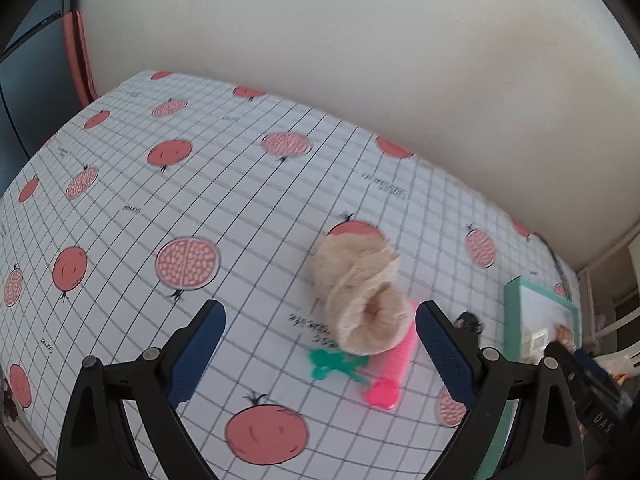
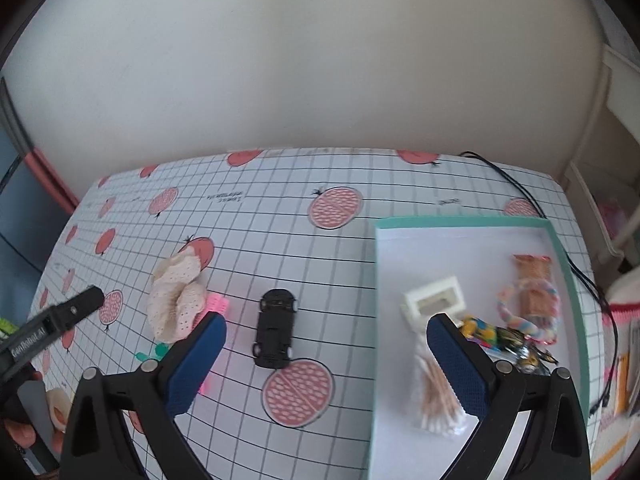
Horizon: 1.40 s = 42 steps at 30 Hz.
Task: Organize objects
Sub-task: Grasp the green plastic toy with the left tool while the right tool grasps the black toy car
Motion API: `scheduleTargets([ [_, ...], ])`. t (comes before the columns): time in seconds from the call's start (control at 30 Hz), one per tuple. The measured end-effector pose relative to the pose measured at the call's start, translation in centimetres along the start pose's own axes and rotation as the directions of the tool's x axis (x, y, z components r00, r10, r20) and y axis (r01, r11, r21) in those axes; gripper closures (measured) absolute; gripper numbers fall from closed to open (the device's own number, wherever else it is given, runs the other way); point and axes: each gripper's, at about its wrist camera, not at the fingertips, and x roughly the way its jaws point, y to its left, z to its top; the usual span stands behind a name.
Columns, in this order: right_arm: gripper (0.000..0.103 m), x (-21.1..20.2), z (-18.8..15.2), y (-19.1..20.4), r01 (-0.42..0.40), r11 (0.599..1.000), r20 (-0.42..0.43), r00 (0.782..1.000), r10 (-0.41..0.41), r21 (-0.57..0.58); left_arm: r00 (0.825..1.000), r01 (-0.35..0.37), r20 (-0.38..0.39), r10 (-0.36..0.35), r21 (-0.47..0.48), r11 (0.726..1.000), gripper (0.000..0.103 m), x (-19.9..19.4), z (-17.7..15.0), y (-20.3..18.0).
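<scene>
The table carries a tray; left of it, a toy car, sock, comb and green clip.

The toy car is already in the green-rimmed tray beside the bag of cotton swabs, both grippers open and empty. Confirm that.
Not quite. The black toy car still sits on the tablecloth, left of the green-rimmed tray, as the right wrist view shows. The bag of cotton swabs is inside the tray, and the left gripper and right gripper are open and empty.
</scene>
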Motion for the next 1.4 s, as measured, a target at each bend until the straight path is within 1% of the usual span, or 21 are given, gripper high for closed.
scheduleTargets([
  [0.07, 0.005, 0.8, 0.1, 0.6, 0.003, 1.000, -0.018, 1.000, -0.003, -0.013, 0.999, -0.002, -0.045, 0.002, -0.009, 1.000, 0.007, 1.0, -0.4, 0.6],
  [0.13, 0.006, 1.4, 0.0, 1.0, 0.005, 1.000, -0.032, 0.999, -0.006, -0.027, 0.997, 0.010, -0.078, -0.010, -0.003, 1.000, 0.007, 1.8, -0.7, 0.8],
  [0.2, 0.009, 2.2, -0.1, 1.3, 0.007, 0.999, -0.053, 0.999, -0.009, -0.034, 0.995, 0.022, -0.101, -0.019, 0.033, 0.999, 0.007, 2.2, -0.9, 0.4],
  [0.27, 0.015, 2.7, -0.2, 1.5, -0.001, 1.000, -0.068, 0.998, -0.001, -0.029, 0.993, 0.034, -0.111, -0.024, 0.083, 0.996, 0.007, 2.3, -1.2, -0.6],
  [0.33, 0.016, 3.3, 0.0, 1.5, -0.014, 1.000, -0.082, 0.997, 0.012, -0.020, 0.991, 0.052, -0.126, -0.038, 0.113, 0.992, 0.007, 2.7, -1.5, -1.3],
  [0.4, 0.019, 3.6, 0.2, 1.7, -0.017, 1.000, -0.092, 0.996, 0.015, -0.026, 0.988, 0.076, -0.142, -0.058, 0.125, 0.989, 0.007, 3.1, -1.7, -1.7],
  [0.47, 0.021, 4.1, 0.4, 2.0, -0.023, 0.999, -0.106, 0.994, 0.019, -0.040, 0.985, 0.082, -0.162, -0.060, 0.132, 0.988, 0.007, 3.8, -2.0, -1.9],
  [0.57, 0.023, 5.0, 0.5, 2.4, -0.030, 0.998, -0.131, 0.991, 0.023, -0.053, 0.980, 0.057, -0.198, -0.030, 0.133, 0.990, 0.007, 4.9, -2.4, -1.6],
  [0.7, 0.023, 5.7, 0.2, 2.7, -0.040, 0.997, -0.143, 0.989, 0.031, -0.061, 0.976, 0.032, -0.216, -0.009, 0.101, 0.994, 0.007, 5.9, -2.7, -0.7],
  [0.8, 0.023, 6.2, -0.1, 3.1, -0.040, 0.996, -0.150, 0.988, 0.028, -0.074, 0.973, -0.003, -0.230, 0.032, 0.125, 0.992, 0.007, 6.6, -3.0, -0.8],
  [0.9, 0.023, 6.8, -0.2, 3.1, -0.047, 0.996, -0.159, 0.987, 0.034, -0.075, 0.968, 0.002, -0.248, 0.030, 0.126, 0.992, 0.007, 7.4, -3.3, -1.1],
  [1.03, 0.023, 7.3, -0.5, 3.0, -0.047, 0.996, -0.171, 0.985, 0.033, -0.074, 0.964, -0.034, -0.254, 0.075, 0.164, 0.986, 0.007, 8.2, -3.6, -1.6],
  [1.2, 0.023, 8.2, -0.9, 3.1, -0.051, 0.996, -0.189, 0.981, 0.036, -0.074, 0.958, -0.058, -0.267, 0.103, 0.171, 0.984, 0.008, 9.0, -3.9, -1.6],
  [1.3, 0.023, 8.7, -1.1, 3.3, -0.046, 0.995, -0.197, 0.980, 0.029, -0.083, 0.953, -0.079, -0.274, 0.129, 0.184, 0.980, 0.010, 9.4, -4.1, -1.6],
  [1.4, 0.023, 9.0, -1.2, 3.4, -0.046, 0.995, -0.202, 0.979, 0.028, -0.084, 0.953, -0.087, -0.267, 0.140, 0.201, 0.976, 0.012, 9.5, -4.1, -1.9],
])
